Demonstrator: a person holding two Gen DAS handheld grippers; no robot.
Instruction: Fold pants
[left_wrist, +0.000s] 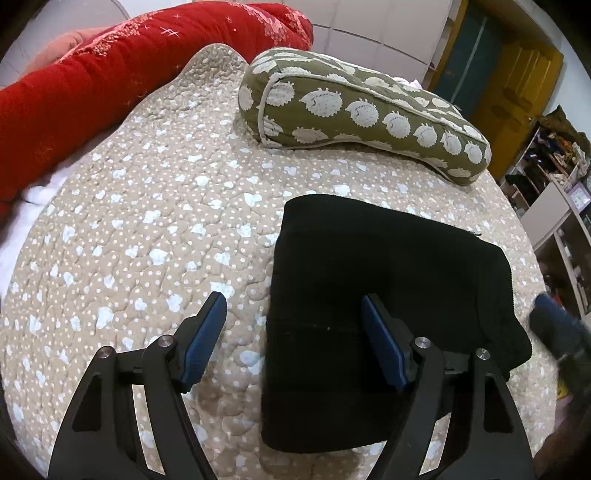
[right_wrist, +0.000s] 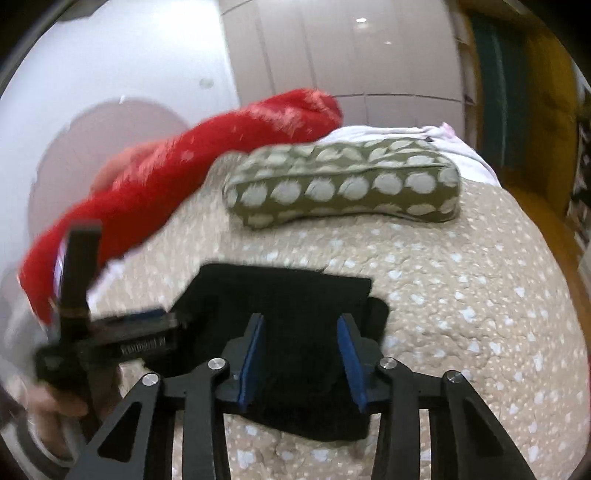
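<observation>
Both grippers angled down over folded pants (left_wrist: 388, 295); fingers (left_wrist: 207, 332) apart.

Home bedroom: quilted bed (left_wrist: 147, 221), pillow (left_wrist: 351, 110)

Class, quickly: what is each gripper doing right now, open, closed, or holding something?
Left gripper: open, holding nothing, above the beige quilted bedspread beside the folded black pants.
Right gripper: open, nothing gripped, over the pants.
</observation>
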